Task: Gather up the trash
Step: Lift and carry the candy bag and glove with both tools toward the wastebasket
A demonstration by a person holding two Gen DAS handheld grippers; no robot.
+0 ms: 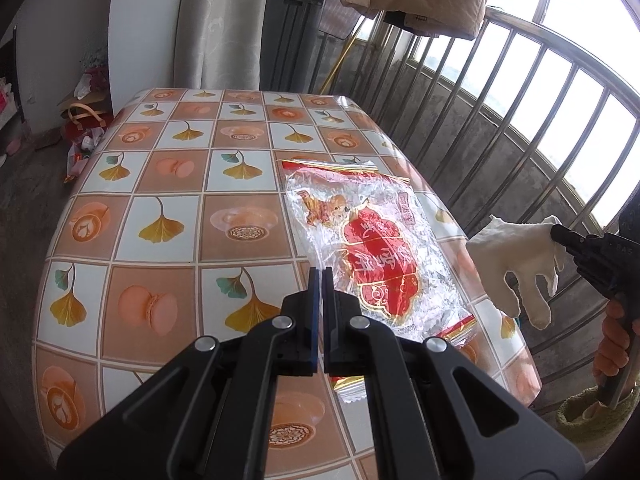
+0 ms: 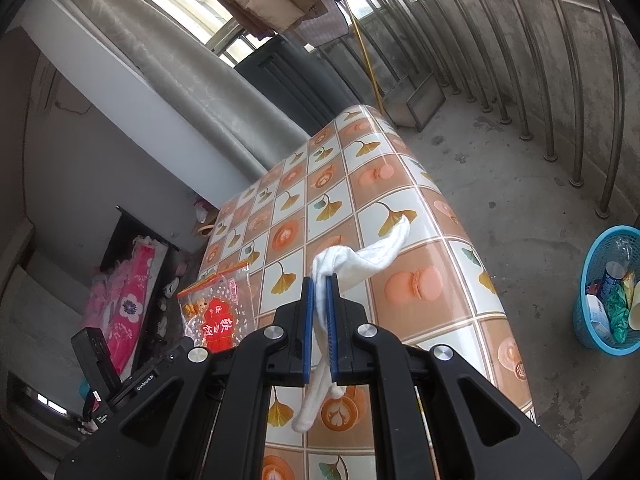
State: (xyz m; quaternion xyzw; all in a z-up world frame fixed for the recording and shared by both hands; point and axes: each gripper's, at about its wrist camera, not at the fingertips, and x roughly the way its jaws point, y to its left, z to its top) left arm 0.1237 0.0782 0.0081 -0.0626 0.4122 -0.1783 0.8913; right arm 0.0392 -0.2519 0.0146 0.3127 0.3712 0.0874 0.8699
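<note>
Left wrist view: a checked orange-and-white vinyl tablecloth (image 1: pixel 168 216) fills the frame; a crinkled clear-and-red plastic wrapper (image 1: pixel 360 248) lies right of centre, beyond the left gripper (image 1: pixel 321 276), pressed together and empty. Steel balcony railings (image 1: pixel 520 92) curve upper right.

Right wrist view: the right gripper (image 2: pixel 320 284) pinches a white cloth glove (image 2: pixel 372 256) at centre; a blue plastic basket (image 2: pixel 584 320) of rubbish stands on the concrete floor (image 2: pixel 500 168), far right.

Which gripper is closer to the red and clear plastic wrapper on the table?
Left. The left gripper hangs shut right at the plastic wrapper's near edge, while the right gripper, holding a white glove, is off beside the table.
</note>
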